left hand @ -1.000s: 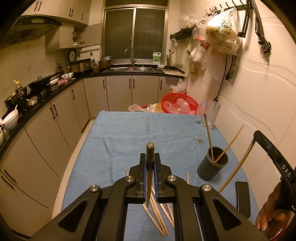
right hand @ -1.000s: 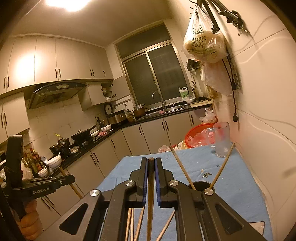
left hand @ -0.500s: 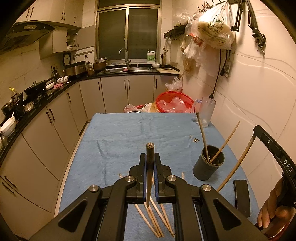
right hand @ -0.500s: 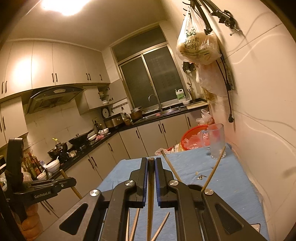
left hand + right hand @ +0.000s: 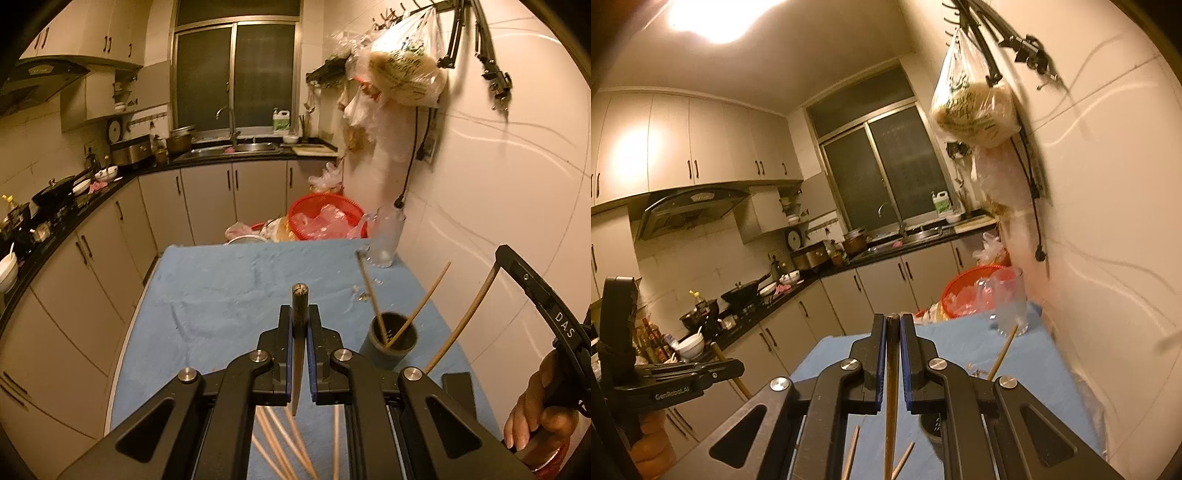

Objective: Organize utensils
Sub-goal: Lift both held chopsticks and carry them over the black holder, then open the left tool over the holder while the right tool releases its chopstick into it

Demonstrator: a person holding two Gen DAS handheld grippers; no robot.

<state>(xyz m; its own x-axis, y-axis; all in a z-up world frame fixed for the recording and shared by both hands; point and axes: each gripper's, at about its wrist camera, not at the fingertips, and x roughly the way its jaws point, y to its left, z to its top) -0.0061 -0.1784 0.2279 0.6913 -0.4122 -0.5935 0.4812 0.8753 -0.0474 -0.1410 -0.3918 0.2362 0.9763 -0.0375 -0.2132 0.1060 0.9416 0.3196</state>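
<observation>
one dark cup (image 5: 392, 340), two chopsticks (image 5: 417, 314) in it, one glass (image 5: 384, 236), one red basket (image 5: 325, 218).

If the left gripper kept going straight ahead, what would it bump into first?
Probably the blue cloth on the table: the left gripper, shut on a wooden chopstick, tilts downward. The dark cup sits off to its right.

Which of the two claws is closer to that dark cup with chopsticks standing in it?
Hard to call; the right, I'd guess. The dark cup sits just ahead and right of the left claw, while the right claw hovers almost above the cup, its body hiding most of it.
</observation>
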